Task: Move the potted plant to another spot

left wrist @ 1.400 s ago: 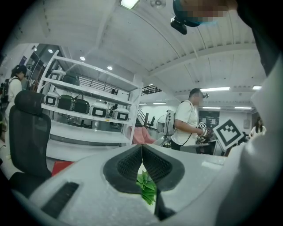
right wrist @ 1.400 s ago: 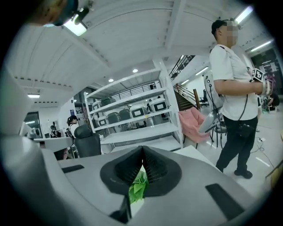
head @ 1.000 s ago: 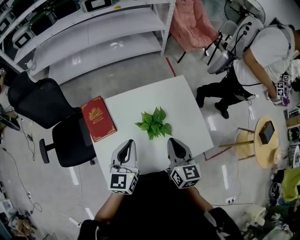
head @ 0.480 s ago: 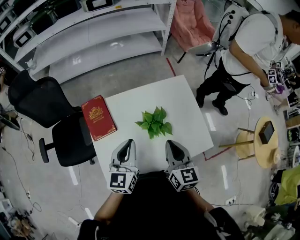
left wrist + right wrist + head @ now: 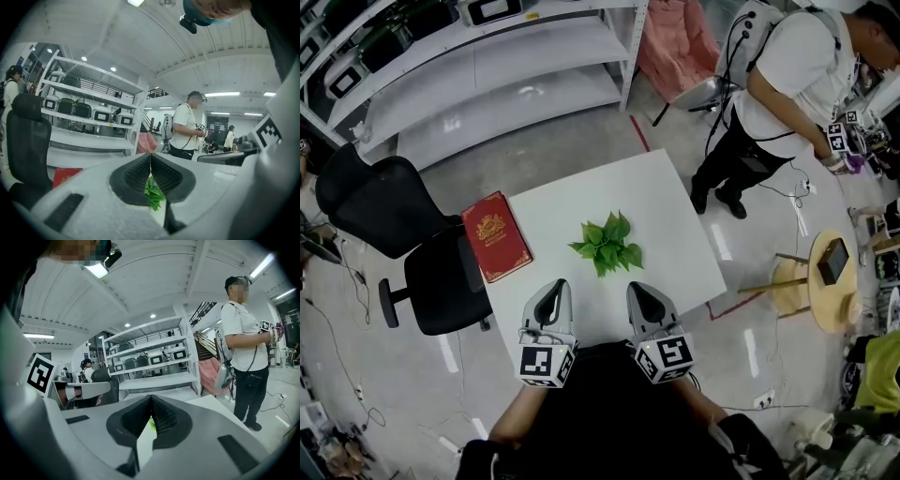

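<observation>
Note potted plant near middle of table, ahead toward far edge from left gripper and right gripper, marginally nearer the right, both clenched on nothing at near edge.

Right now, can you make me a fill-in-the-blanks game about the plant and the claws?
The potted plant stands on the white ____.
The book left of it is ____.
The left claw and the right claw are both shut and hold ____.
Missing words: table; red; nothing.
</observation>
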Tool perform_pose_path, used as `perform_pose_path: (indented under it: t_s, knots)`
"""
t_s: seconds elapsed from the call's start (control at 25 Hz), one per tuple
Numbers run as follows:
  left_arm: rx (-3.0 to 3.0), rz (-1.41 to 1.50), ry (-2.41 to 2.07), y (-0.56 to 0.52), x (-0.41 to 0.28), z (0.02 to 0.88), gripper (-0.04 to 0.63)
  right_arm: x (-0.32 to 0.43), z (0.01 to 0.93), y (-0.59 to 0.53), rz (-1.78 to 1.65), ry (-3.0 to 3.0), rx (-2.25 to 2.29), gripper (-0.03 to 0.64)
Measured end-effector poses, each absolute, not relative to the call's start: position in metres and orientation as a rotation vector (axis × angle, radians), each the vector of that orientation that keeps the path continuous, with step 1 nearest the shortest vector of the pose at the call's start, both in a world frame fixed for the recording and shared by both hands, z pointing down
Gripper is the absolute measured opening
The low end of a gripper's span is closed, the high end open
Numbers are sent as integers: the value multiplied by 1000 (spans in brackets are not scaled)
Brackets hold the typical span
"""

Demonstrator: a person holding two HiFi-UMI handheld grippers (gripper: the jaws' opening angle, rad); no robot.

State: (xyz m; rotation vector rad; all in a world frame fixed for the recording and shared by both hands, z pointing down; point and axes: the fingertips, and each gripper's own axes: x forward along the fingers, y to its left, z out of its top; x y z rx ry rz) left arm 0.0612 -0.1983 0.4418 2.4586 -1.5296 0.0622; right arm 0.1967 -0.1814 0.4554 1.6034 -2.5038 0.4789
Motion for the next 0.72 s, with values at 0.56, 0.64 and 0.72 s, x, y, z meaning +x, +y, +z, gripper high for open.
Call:
perform_pose_path:
  t_s: [0.56, 0.64, 0.72]
  knots:
    - [2473, 77, -1503, -191, 72, 446, 18, 205, 459, -172, 474, -2492, 1615, 11]
    - [2478, 80, -1499, -190, 74, 447, 17, 206, 459, -171, 472, -2491, 1616, 11]
    - [2483, 83, -1496, -189, 75, 447, 17, 208, 460, -170, 470, -2490, 1617, 11]
